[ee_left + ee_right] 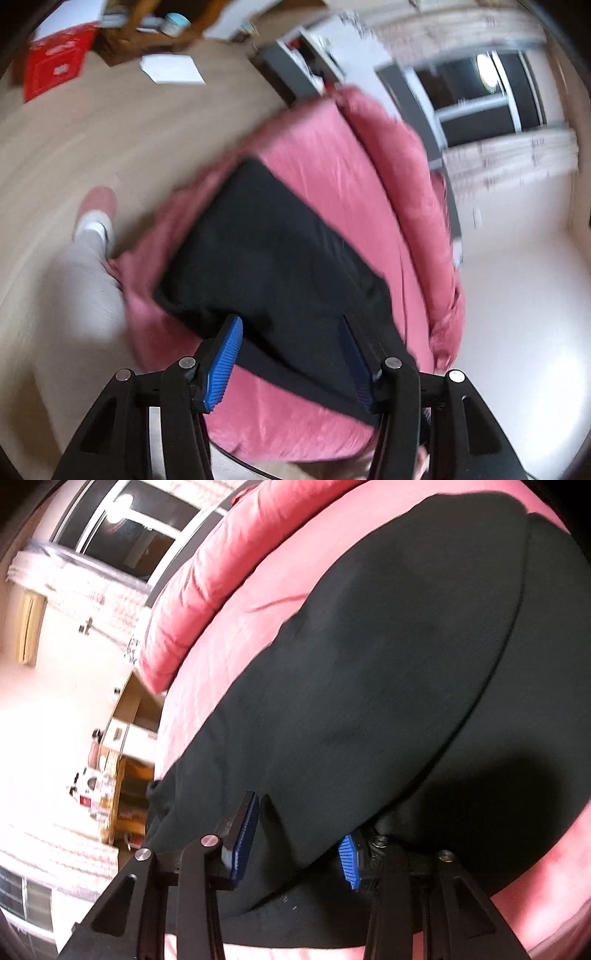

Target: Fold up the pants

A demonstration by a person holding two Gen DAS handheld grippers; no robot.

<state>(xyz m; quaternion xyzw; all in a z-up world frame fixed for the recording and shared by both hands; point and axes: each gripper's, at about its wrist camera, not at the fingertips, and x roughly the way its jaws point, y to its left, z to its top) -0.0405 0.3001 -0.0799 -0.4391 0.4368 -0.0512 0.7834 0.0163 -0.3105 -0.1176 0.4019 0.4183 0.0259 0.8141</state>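
Note:
Black pants (273,258) lie flat on a bed with a pink cover (332,155). My left gripper (291,365) hovers open above the near edge of the pants, its blue pads (225,362) spread apart with cloth showing between them. In the right wrist view the pants (369,672) fill most of the frame, with one layer folded over another along a curved edge. My right gripper (299,845) is open close over the pants' near corner, and a fold of black cloth lies between the blue pads (349,860).
A pink pillow or rolled duvet (399,155) lies along the bed's far side, also in the right wrist view (207,587). My leg and slippered foot (92,229) stand left of the bed. A red box (55,62) and white paper (171,68) lie on the wood floor. A wooden shelf (125,775) stands by the wall.

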